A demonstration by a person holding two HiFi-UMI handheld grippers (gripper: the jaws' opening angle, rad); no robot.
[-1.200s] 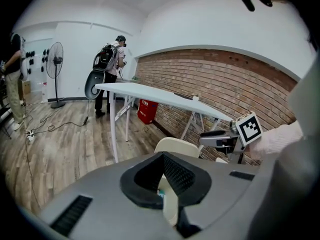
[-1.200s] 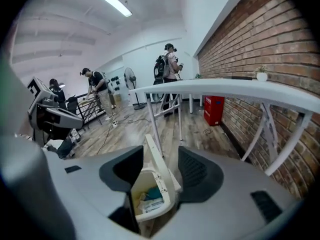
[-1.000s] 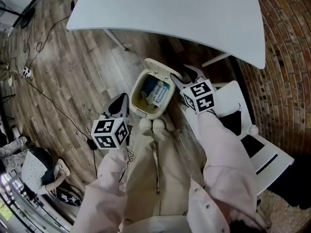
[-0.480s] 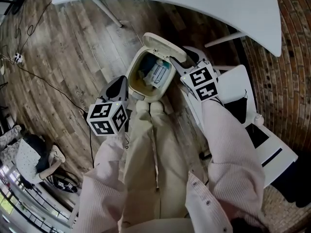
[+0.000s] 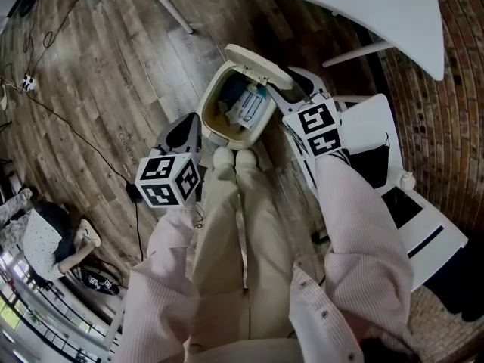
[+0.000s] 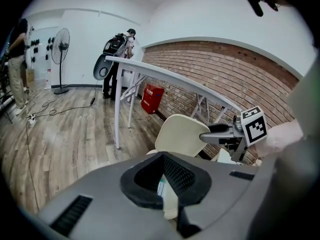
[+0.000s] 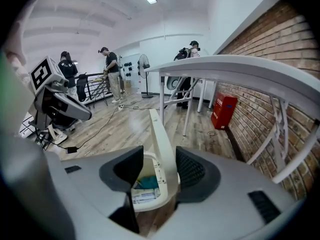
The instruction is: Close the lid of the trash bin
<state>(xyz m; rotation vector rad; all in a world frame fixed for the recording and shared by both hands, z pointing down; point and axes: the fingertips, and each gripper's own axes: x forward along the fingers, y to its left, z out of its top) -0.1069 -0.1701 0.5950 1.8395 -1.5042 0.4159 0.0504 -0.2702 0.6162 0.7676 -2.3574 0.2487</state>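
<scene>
The cream trash bin (image 5: 219, 138) stands on the wood floor just ahead of my knees, with packaging inside it. Its lid (image 5: 257, 61) is up at the far rim. My right gripper (image 5: 288, 91) is at the lid's right end. In the right gripper view the lid (image 7: 161, 134) stands edge-on between the spread jaws of my right gripper (image 7: 159, 153), which is open. My left gripper (image 5: 192, 125) hangs beside the bin's left wall. Seen from its own camera, my left gripper (image 6: 161, 157) has its tips together and holds nothing, with the bin rim (image 6: 169, 200) below.
A white table (image 5: 318, 2) overhangs the far side of the bin. A white chair (image 5: 374, 138) and a brick wall (image 5: 446, 119) close off the right. Cables (image 5: 72, 123) run over the floor at left. People (image 6: 120, 46) stand in the background.
The head view has swung a little, so the bin sits higher and more central. My left gripper has come closer to the bin's left side. The lid still stands open with my right gripper at it.
</scene>
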